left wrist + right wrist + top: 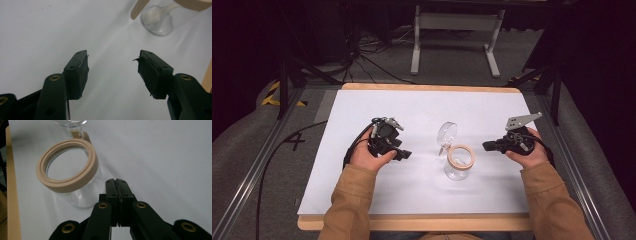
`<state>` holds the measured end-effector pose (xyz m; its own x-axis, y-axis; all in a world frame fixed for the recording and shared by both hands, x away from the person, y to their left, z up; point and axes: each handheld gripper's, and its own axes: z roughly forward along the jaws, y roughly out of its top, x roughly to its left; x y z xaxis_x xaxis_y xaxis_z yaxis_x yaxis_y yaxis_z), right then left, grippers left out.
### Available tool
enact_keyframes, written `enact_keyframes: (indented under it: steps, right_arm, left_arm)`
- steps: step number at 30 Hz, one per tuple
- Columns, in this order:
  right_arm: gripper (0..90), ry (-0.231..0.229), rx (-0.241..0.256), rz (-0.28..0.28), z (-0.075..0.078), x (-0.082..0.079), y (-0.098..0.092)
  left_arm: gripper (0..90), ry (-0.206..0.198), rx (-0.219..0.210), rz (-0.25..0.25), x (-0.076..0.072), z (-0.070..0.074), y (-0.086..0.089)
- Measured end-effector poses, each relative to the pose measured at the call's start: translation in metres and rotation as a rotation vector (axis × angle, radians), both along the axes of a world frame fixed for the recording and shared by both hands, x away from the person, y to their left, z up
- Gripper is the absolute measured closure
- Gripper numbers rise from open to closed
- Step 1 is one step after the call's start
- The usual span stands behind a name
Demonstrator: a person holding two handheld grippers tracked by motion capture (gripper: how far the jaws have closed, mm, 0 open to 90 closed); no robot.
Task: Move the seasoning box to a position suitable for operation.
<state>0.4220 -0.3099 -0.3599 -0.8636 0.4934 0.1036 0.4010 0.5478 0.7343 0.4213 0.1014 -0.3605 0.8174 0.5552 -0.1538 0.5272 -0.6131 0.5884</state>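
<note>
A clear glass jar (458, 167) with a tan rubber rim (461, 155) stands in the middle of the white table, its hinged glass lid (447, 133) flipped open behind it. In the right gripper view the jar (82, 192) stands just left of the jaws and its rim (67, 165) faces up. My right gripper (486, 146) rests to the jar's right, its jaws (117, 182) pressed together with nothing between them. My left gripper (404, 154) sits to the jar's left, open (112, 62) and empty, with the jar's base (157, 21) farther off.
The white sheet (422, 115) covers a wooden board (412, 222) whose edge shows at front and back. Metal rails (257, 165) run along both sides. A white frame stand (457, 35) and cables lie on the floor beyond.
</note>
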Motion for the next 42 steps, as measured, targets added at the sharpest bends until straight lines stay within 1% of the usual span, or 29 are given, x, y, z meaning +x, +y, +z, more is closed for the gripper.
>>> enact_keyframes:
  steps: [1,2,4,5,6,7,8,9,12,13,17,22,27,30,32,33,36,37,38,39,42]
  right_arm:
    - [88.9,0.004,-0.004,0.007,0.0,-0.001,0.002]
    - [88.9,0.005,-0.015,0.012,0.0,-0.002,0.005]
    - [88.9,0.008,-0.023,0.017,-0.001,-0.002,0.007]
    - [88.9,0.012,-0.032,0.018,-0.003,-0.002,0.008]
    - [88.9,0.017,-0.044,0.019,-0.005,-0.001,0.01]
    - [88.9,0.02,-0.048,0.023,-0.006,-0.001,0.011]
    - [88.8,0.023,-0.05,0.023,-0.007,0.0,0.011]
    - [88.7,0.023,-0.053,0.015,-0.008,0.0,0.012]
    - [87.9,0.028,-0.053,0.01,-0.012,0.002,0.016]
    - [88.1,0.033,-0.055,0.01,-0.015,0.003,0.017]
    - [88.4,0.056,-0.091,0.037,-0.026,0.005,0.026]
    - [88.4,0.058,-0.096,0.048,-0.029,0.005,0.03]
    - [88.3,0.062,-0.1,0.059,-0.033,0.005,0.033]
    - [88.4,0.067,-0.104,0.065,-0.035,0.006,0.035]
    - [88.7,0.071,-0.109,0.069,-0.036,0.006,0.037]
    - [88.8,0.067,-0.116,0.067,-0.036,0.006,0.037]
    - [88.9,0.068,-0.116,0.067,-0.036,0.005,0.037]
    - [89.0,0.069,-0.115,0.067,-0.036,0.005,0.037]
    - [89.1,0.07,-0.115,0.068,-0.036,0.005,0.037]
    - [89.1,0.072,-0.116,0.066,-0.036,0.005,0.037]
    - [89.2,0.077,-0.122,0.069,-0.036,0.004,0.038]
  left_arm:
    - [43.7,0.008,0.008,-0.003,-0.001,0.001,-0.001]
    - [43.6,-0.002,0.012,-0.009,-0.001,0.001,-0.001]
    - [42.6,0.001,0.017,-0.007,-0.001,0.001,-0.001]
    - [42.6,-0.009,0.022,-0.002,-0.001,0.001,-0.001]
    - [42.5,0.002,0.027,0.007,-0.002,0.002,-0.001]
    - [42.5,0.003,0.03,0.004,-0.002,0.002,-0.001]
    - [42.6,-0.001,0.021,0.009,-0.003,0.003,0.0]
    - [43.0,0.004,0.02,0.002,-0.003,0.003,0.0]
    - [43.0,0.005,0.028,0.004,-0.004,0.004,0.0]
    - [42.9,0.002,0.027,-0.002,-0.004,0.004,0.0]
    - [42.9,0.014,0.025,-0.002,-0.004,0.004,-0.001]
    - [42.8,0.009,0.025,0.003,-0.004,0.003,-0.001]
    - [42.9,0.015,0.019,0.002,-0.004,0.003,-0.001]
    - [42.8,0.012,0.015,0.004,-0.003,0.002,-0.001]
    - [42.8,0.019,0.016,0.004,-0.003,0.002,-0.001]
    - [42.8,0.02,0.018,0.004,-0.003,0.003,-0.001]
    - [42.7,0.015,0.016,0.002,-0.003,0.002,-0.001]
    - [42.7,0.014,0.022,0.0,-0.003,0.002,-0.001]
    - [42.7,0.015,0.017,0.002,-0.003,0.002,-0.002]
    - [42.6,0.011,0.028,-0.003,-0.003,0.002,-0.002]
    - [42.7,0.02,0.017,0.002,-0.004,0.001,-0.003]
